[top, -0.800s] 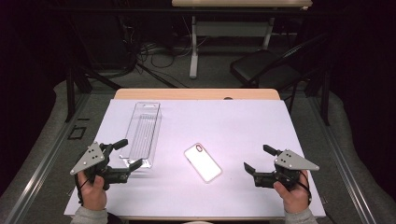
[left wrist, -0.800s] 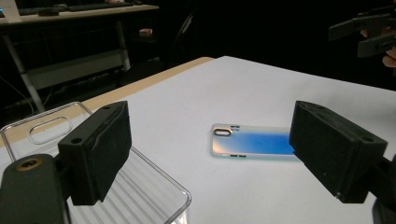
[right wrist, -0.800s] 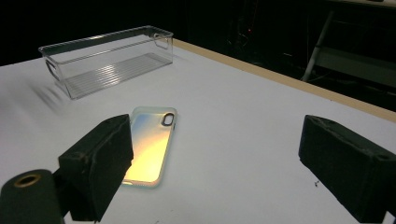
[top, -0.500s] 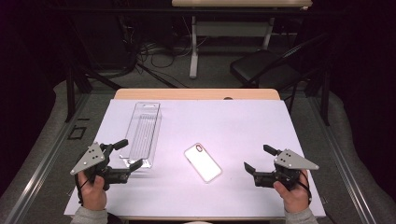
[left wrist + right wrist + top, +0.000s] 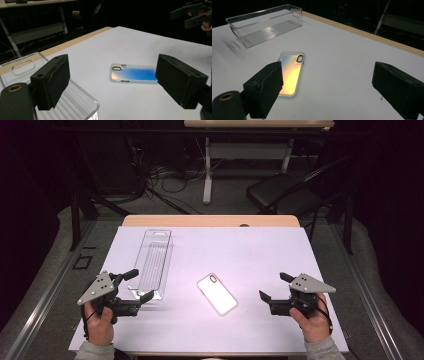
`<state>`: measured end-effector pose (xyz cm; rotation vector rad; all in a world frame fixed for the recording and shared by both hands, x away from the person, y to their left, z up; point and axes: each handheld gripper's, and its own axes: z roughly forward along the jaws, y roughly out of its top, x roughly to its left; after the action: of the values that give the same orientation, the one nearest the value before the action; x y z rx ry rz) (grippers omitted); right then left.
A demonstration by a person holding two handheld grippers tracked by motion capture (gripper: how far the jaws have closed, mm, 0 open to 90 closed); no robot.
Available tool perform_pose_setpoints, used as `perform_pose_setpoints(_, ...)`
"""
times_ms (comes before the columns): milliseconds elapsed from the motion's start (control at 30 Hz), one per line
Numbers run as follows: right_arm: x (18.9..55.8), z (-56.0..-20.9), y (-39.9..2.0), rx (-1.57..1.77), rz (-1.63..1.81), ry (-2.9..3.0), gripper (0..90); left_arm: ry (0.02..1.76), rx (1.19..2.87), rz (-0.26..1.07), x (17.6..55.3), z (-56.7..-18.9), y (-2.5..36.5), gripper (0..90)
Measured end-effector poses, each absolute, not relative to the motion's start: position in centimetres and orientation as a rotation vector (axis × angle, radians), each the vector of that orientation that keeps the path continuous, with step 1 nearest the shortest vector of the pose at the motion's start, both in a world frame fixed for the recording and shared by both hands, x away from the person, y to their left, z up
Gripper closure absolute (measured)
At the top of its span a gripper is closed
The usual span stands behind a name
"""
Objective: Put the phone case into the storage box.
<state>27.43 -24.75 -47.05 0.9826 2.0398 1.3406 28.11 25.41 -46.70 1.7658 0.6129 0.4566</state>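
Observation:
A phone case with a pale rim lies flat on the white table cover, near its middle. In the left gripper view the phone case shines blue, and in the right gripper view the case shines yellow. A clear plastic bin stands empty to the left of the case. My left gripper hovers open at the bin's near end, nothing between its jaws. My right gripper is open to the right of the case, aimed toward it, holding nothing.
The wooden table edge runs along the far side. Beyond it stand a dark chair and another table's legs. The clear bin sits far left in the right gripper view; the other gripper shows top right in the left gripper view.

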Motion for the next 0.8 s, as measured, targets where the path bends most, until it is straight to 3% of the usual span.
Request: perform_pose_setpoints(800, 32.1, -45.9, -22.1, 1.073, 1.251, 2.191, 4.2, 0.67, 1.802, 0.338, 31.2, -45.0, 24.0, 5.2)
